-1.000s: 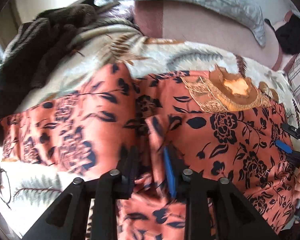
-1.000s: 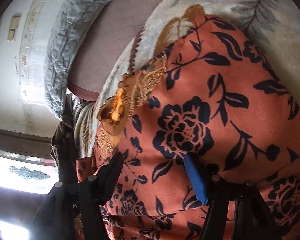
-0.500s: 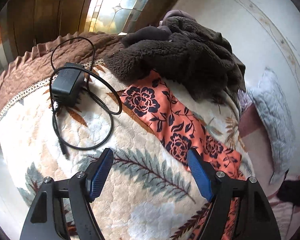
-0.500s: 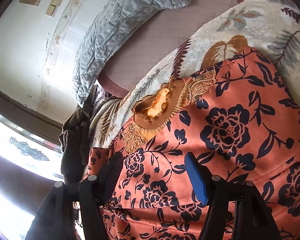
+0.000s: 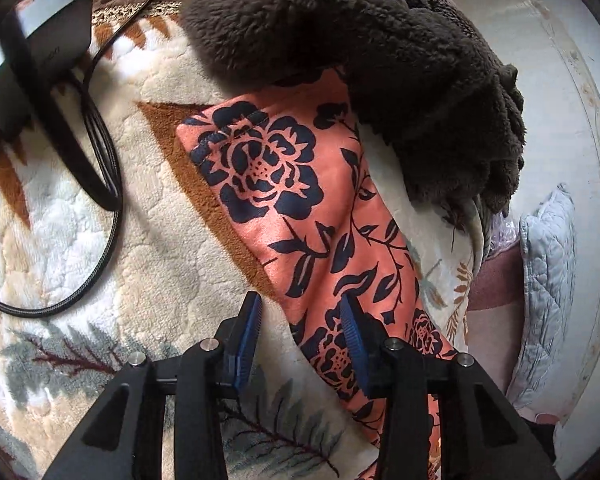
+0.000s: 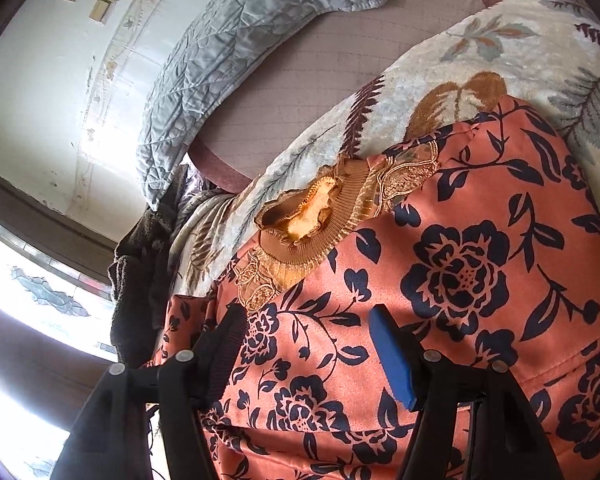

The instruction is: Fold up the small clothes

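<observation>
An orange top with dark blue flowers lies spread on a cream leaf-patterned blanket. In the left wrist view one long sleeve (image 5: 300,208) runs away from me, its cuff end under a brown fleece garment (image 5: 380,64). My left gripper (image 5: 304,320) is open and straddles the sleeve's near edge, with fabric between the jaws. In the right wrist view the top's body (image 6: 440,320) and its tan ribbed collar (image 6: 312,220) fill the frame. My right gripper (image 6: 312,332) is open and hovers just over the body below the collar.
A black power adapter (image 5: 36,60) with a looped cable (image 5: 100,200) lies on the blanket (image 5: 120,260) left of the sleeve. A grey quilted pillow (image 6: 240,52) and a mauve mattress (image 6: 300,92) lie behind the collar. A bright window (image 6: 28,300) is at the left.
My left gripper let go of the top's body, swung away to the sleeve and came down close over its edge, jaws narrowing. My right gripper opened, lifted off the fabric and holds steady.
</observation>
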Demonstrator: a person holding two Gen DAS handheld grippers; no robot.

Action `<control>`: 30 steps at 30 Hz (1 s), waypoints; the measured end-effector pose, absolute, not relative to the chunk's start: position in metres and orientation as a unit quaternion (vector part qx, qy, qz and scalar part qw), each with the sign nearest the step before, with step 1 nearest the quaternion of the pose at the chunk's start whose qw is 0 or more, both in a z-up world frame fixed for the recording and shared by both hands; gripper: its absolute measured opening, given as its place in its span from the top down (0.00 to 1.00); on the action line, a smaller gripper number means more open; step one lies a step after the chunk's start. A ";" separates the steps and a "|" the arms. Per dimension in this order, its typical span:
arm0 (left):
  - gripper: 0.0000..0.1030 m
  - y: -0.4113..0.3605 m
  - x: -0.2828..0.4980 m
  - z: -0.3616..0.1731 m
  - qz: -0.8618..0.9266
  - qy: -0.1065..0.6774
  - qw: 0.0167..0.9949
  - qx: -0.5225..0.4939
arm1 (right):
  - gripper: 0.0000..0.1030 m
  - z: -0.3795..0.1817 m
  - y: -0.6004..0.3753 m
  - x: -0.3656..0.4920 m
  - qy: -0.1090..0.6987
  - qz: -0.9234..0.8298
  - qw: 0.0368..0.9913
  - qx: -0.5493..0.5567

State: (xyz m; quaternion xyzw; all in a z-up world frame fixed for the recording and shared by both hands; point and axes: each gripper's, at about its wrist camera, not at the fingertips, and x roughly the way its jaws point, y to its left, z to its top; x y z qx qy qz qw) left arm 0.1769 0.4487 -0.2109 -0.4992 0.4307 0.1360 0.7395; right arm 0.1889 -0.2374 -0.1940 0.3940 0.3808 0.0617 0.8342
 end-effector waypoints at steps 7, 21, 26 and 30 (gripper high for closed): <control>0.64 0.457 0.198 -0.209 0.172 0.391 0.762 -0.486 | 0.36 -0.196 -0.238 0.193 0.379 0.054 0.839 0.386; 0.94 0.232 0.207 -0.061 -0.001 0.391 0.901 -0.186 | 0.50 -0.166 -0.273 0.171 0.318 0.020 0.858 0.403; 0.94 0.084 0.185 -0.049 -0.109 0.427 0.895 -0.075 | 0.50 -0.152 -0.296 0.158 0.293 0.014 0.857 0.423; 0.84 -0.011 0.171 -0.063 -0.182 0.478 0.859 -0.030 | 0.50 -0.145 -0.319 0.149 0.272 0.006 0.853 0.445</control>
